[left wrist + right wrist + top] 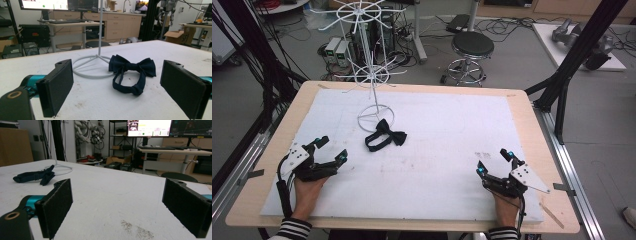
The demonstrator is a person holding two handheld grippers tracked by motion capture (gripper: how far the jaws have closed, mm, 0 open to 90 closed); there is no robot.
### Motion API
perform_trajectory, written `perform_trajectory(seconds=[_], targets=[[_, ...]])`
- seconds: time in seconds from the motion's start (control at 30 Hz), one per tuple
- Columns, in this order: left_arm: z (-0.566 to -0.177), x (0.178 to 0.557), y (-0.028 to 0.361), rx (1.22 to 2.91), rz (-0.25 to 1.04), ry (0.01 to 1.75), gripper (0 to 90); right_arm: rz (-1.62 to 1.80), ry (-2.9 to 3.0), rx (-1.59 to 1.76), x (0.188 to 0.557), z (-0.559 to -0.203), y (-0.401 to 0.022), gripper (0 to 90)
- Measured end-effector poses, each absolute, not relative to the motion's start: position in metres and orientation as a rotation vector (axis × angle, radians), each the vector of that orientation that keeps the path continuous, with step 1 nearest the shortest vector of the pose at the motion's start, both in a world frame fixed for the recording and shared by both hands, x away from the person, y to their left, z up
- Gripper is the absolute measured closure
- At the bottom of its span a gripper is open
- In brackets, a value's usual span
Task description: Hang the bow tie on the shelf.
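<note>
A dark bow tie (385,135) is lying flat on the white tabletop (452,150), its knot and wings nearest the ring-shaped base of a white wire stand (374,75) and its neck strap looping out toward me. In the left gripper view the bow tie (132,72) is sitting just beside that base ring (92,66), touching or nearly touching it; I cannot tell which.

I am holding the left gripper (328,150) low over the near-left part of the tabletop with its jaws standing wide apart and nothing between them; it is already facing the bow tie. The right gripper (494,161) is resting near the right edge, well apart from the bow tie, its jaws likewise spread and empty; from its own view the bow tie (35,176) is lying far off to the left.

I am judging the step in hand to be the approach with the left gripper. To do it well, I am planning to come in level, keep the jaws open until the knot or the strap loop is fully between the pads, and clamp there rather than on a wing, steering clear of the base ring so the stand is not being dragged.
</note>
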State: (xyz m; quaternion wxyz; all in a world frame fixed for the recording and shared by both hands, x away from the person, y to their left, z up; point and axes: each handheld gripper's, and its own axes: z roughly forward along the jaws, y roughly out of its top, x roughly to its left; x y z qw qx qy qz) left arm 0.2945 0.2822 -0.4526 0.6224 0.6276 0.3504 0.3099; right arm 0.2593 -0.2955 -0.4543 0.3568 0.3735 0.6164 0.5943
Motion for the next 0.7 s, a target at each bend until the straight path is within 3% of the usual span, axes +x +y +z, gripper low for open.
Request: perform_trajectory(seconds=[0.7], targets=[[-0.433, 0.300, 0.269, 1.515, 0.687, 0.722, 13.1, 1.533, 1.589, 0.973, 0.260, -0.454, -0.296, 8.6]])
